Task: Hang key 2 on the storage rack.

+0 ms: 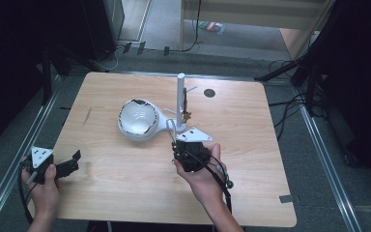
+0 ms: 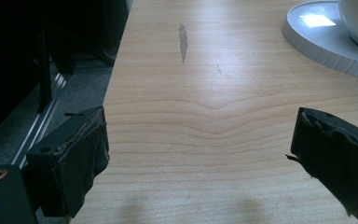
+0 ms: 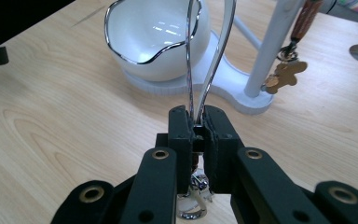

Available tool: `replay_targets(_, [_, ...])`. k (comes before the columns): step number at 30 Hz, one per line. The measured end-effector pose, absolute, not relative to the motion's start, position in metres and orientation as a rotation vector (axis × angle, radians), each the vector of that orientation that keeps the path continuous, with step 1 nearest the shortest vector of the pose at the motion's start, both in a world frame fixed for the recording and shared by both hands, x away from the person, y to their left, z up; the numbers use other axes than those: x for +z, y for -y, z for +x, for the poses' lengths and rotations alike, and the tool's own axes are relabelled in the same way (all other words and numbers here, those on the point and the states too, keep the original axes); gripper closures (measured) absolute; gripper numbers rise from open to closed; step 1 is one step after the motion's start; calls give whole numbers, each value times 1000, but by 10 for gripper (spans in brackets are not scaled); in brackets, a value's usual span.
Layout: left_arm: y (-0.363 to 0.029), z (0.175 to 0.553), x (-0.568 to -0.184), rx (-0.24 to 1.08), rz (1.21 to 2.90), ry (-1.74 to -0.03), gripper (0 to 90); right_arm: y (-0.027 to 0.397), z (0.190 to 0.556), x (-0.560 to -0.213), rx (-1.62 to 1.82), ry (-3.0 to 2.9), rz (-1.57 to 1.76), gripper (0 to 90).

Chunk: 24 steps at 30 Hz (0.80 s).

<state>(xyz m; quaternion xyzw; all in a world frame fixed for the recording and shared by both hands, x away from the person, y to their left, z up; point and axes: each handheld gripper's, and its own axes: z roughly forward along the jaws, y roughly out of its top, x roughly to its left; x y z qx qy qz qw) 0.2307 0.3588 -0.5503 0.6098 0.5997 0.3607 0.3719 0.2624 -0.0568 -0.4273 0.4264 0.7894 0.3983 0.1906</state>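
A thin chrome wire loop [image 3: 205,51] stands pinched in the closed right claw [image 3: 198,122] just before the white bowl [image 3: 156,35] on its stand [image 3: 242,93], while the left claw [image 2: 200,154] gapes empty over the tabletop [image 2: 205,116].

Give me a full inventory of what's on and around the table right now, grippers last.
Table: one, light wood, centre.
Stand: one, white, upright post on a round base, mid-table.
Bowl: one, white with silver rim, on the stand's base.
Charm: one, gold-brown, hanging beside the post.
Metal loop: one, silver, clamped in the right gripper.
Round hole: one, dark, far side of the tabletop.
Left gripper: black, open, near left edge.
Right gripper: black, shut on the loop.
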Motion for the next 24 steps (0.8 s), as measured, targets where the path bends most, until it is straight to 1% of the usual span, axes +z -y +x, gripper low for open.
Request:
replay_targets(11, [-358,232,-550,925,1571,-1543,43,70,265,-418,1148,-2126,1209,829])
replay_targets(24, [-357,230,-550,944,1582,-1519,44,73,279,-420,1132,-2093,1231,829])
